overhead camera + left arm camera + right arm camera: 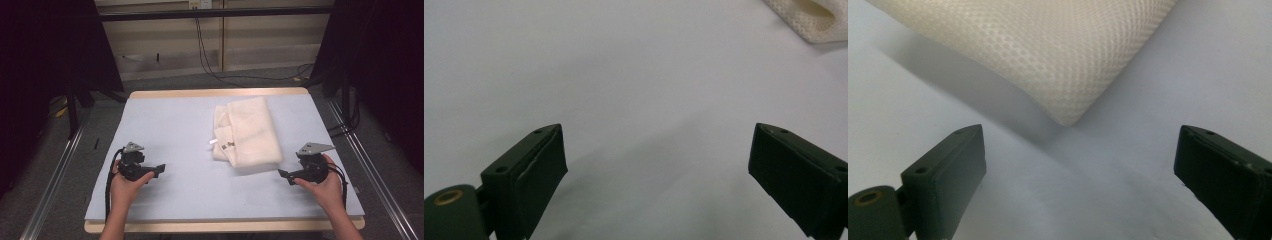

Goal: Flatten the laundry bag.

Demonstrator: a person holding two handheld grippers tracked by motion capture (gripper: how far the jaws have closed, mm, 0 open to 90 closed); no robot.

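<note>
High view: both hand-held tools are rested low near the table's front edge, the left gripper [159, 170] and right gripper [283, 174] with jaws spread apart, empty. Beyond lies a folded cream mesh-knit cloth [247, 131] on the pale blue table [170, 125]; its nearest corner should probably be pinched squarely.

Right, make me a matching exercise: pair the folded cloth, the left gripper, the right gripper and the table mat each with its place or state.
Things:
1. folded cream cloth
2. left gripper
3. right gripper
4. pale blue mat

Descriptions:
A. open, aimed at a cloth corner
B. covers the tabletop
C. lies right of centre, labels showing
D. open over bare mat

Pairs: 1-C, 2-D, 3-A, 4-B
</note>
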